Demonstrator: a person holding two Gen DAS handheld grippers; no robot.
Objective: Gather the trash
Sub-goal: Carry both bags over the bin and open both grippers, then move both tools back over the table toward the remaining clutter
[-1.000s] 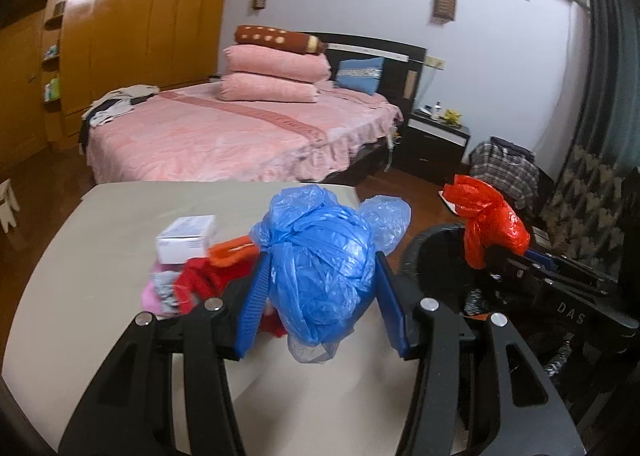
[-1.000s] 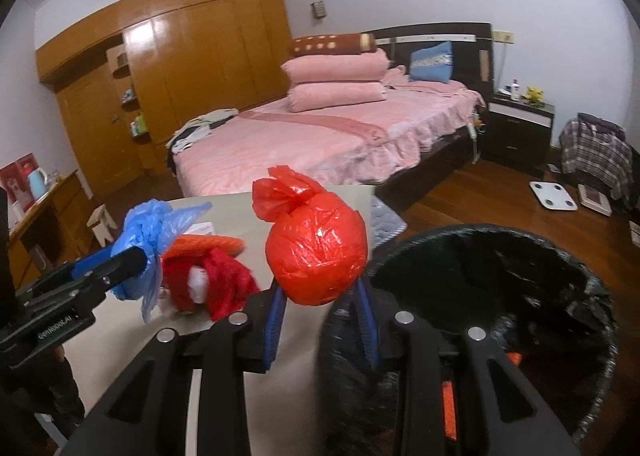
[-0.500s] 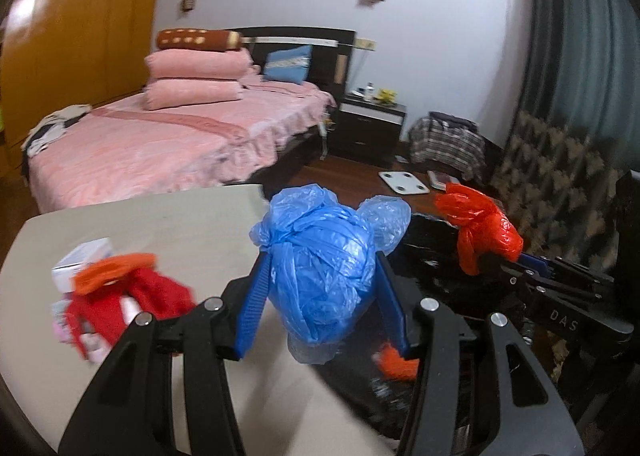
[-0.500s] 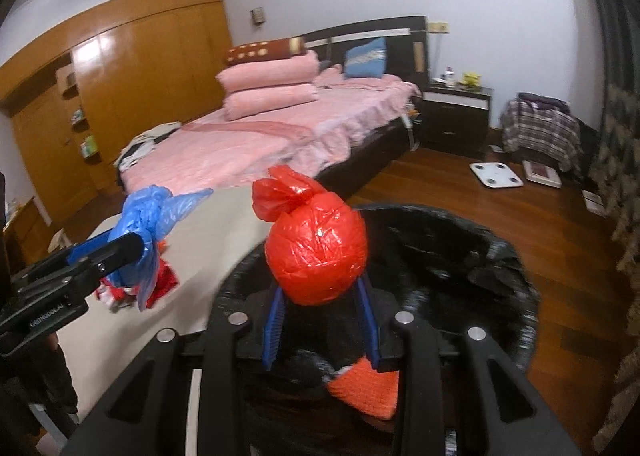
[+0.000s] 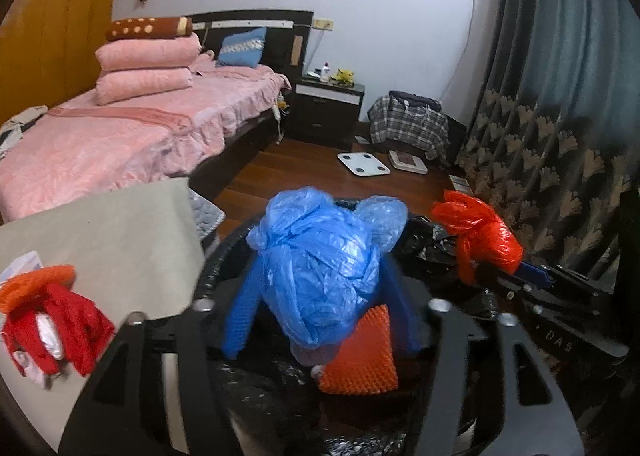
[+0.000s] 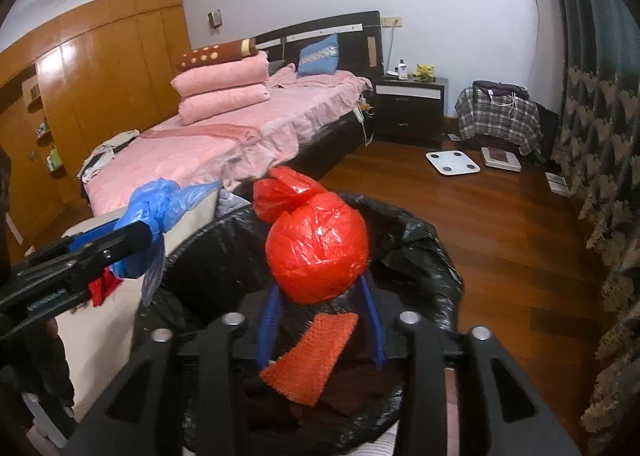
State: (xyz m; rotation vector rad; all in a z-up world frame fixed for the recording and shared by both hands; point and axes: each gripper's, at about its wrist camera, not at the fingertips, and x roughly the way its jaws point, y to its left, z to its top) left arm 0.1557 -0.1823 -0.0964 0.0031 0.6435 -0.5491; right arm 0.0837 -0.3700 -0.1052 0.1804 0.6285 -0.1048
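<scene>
With the left tool (image 5: 320,296) clamped on the blue bag (image 5: 320,256) and the right tool (image 6: 320,304) on the red bag (image 6: 316,252), both above the bin (image 6: 420,240), open each fully so the bags drop straight below.

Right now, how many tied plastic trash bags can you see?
2. The blue bag is clamped in the left hand-held gripper; the red bag is in the right hand-held gripper. Both are over the black-lined bin. More may lie hidden inside it.
</scene>
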